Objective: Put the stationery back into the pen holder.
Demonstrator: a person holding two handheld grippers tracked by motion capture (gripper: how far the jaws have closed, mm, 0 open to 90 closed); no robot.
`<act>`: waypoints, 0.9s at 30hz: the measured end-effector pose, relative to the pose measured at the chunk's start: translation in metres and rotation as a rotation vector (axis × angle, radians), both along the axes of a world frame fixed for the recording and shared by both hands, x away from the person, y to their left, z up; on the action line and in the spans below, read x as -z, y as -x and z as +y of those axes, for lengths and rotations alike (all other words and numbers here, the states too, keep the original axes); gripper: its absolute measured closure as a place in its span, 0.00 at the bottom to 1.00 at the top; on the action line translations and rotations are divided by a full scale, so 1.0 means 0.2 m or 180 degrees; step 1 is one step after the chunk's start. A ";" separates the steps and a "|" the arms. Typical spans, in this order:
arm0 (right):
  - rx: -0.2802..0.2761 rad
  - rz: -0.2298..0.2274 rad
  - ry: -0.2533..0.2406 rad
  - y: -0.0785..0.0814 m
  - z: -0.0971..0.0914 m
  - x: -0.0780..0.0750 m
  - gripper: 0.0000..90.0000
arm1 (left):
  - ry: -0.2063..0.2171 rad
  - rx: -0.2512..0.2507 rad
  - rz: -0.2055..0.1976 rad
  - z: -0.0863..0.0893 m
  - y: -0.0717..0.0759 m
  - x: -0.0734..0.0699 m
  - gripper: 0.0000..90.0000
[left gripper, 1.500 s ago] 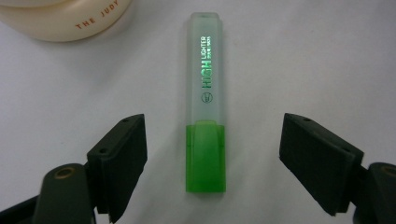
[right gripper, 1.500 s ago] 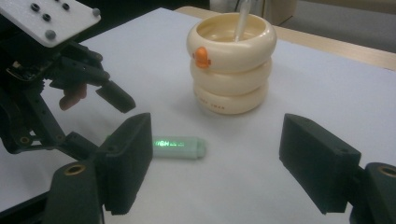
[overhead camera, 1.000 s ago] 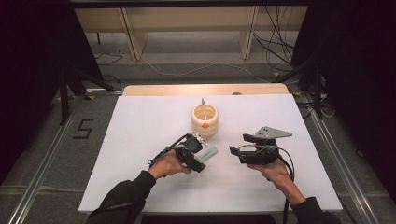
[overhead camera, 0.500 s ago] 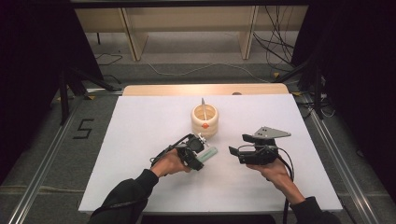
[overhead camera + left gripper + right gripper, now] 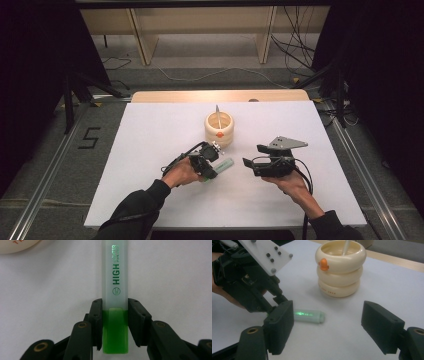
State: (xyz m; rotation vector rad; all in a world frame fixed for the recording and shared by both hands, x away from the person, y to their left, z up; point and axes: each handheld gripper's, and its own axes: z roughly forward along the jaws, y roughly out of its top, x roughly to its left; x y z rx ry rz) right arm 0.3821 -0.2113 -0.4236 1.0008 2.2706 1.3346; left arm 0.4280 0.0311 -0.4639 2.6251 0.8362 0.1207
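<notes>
A pale green highlighter (image 5: 223, 164) lies on the white table (image 5: 150, 150), in front of a cream ringed holder (image 5: 219, 129). My left gripper (image 5: 214, 169) reaches over its near end. In the left gripper view the jaws have just been closing, and both pads (image 5: 96, 315) press the sides of the highlighter (image 5: 115, 277) where cap meets green body. My right gripper (image 5: 254, 156) hovers to the right, open, nothing between its jaws. In the right gripper view (image 5: 330, 327) the highlighter (image 5: 309, 315) lies beyond the left jaw.
The holder (image 5: 340, 267) bears a small orange duck figure (image 5: 323, 264) and has a thin stick (image 5: 345, 246) standing in it. A wooden strip (image 5: 220, 95) runs along the table's far edge. Metal rails flank the table on both sides.
The left gripper's jaws have drawn in onto the highlighter. Both hands have kept their places, and the highlighter has not shifted.
</notes>
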 end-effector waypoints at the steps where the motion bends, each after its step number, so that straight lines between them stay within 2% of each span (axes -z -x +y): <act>1: 0.0004 0.0008 0.0008 0.00 0.00 0.00 0.30 | 0.0008 -0.0002 -0.0006 0.00 0.00 0.00 0.74; 6: -0.0031 -0.0023 0.0054 0.01 0.02 -0.01 0.31 | 0.0039 0.0012 0.0002 0.02 0.00 0.00 0.74; 14: -0.0058 -0.0038 0.0061 0.02 0.03 0.00 0.31 | 0.0122 0.0093 0.0208 0.06 -0.01 -0.03 0.74; 17: -0.0067 -0.0037 0.0062 0.02 0.03 -0.01 0.31 | 0.0130 0.0117 0.0235 0.07 -0.01 -0.05 0.74; 21: -0.0190 -0.0156 0.0238 0.04 0.08 -0.01 0.30 | 0.0164 0.0190 0.0313 0.11 -0.01 -0.10 0.74; 27: -0.0343 -0.0281 0.0406 0.08 0.14 0.00 0.28 | 0.0186 0.0244 0.0406 0.15 0.00 -0.14 0.74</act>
